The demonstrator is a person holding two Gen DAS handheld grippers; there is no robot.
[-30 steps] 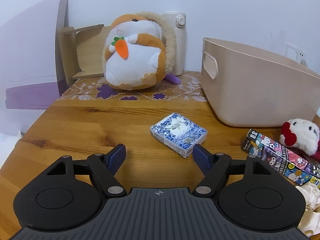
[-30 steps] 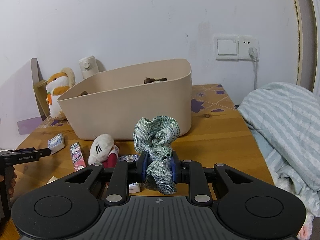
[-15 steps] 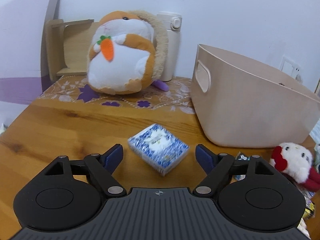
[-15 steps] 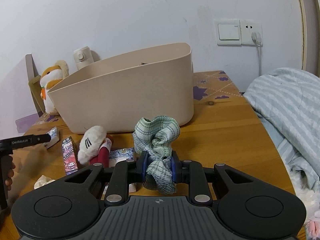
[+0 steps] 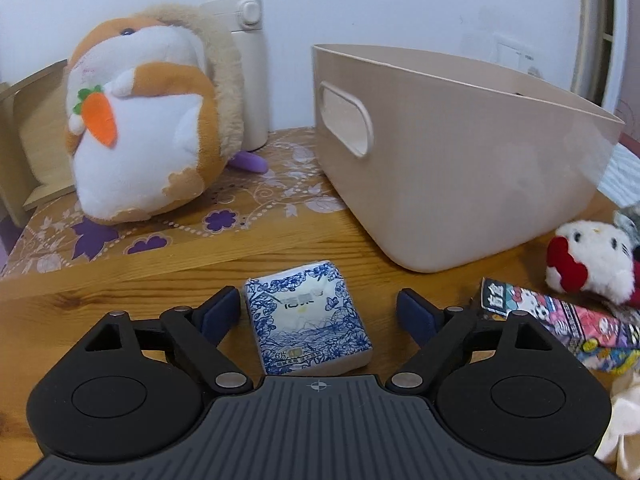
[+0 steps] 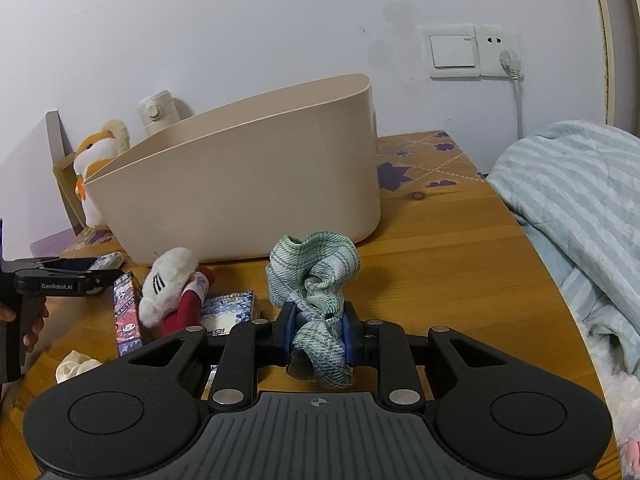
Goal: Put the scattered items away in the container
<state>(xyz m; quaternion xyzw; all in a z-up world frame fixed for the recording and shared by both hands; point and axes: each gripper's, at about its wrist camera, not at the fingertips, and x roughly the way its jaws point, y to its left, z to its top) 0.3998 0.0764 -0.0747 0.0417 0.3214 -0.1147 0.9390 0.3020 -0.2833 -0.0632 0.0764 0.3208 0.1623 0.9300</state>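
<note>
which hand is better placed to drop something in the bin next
Right: its claw is shut on the green cloth, facing the beige bin. The left claw is opening around the tissue pack, not gripping.

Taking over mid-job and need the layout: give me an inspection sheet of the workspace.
Surface: wooden table, floral mat at the back.
Job's things: beige bin; blue tissue pack; white plush; cartoon box.
Clutter: hamster plush, white bottle.
Grippers: left gripper opening around the tissue pack, not touching; right gripper shut on the green cloth.
Cables: white plug lead at the wall socket.
Surroundings: striped bedding.
</note>
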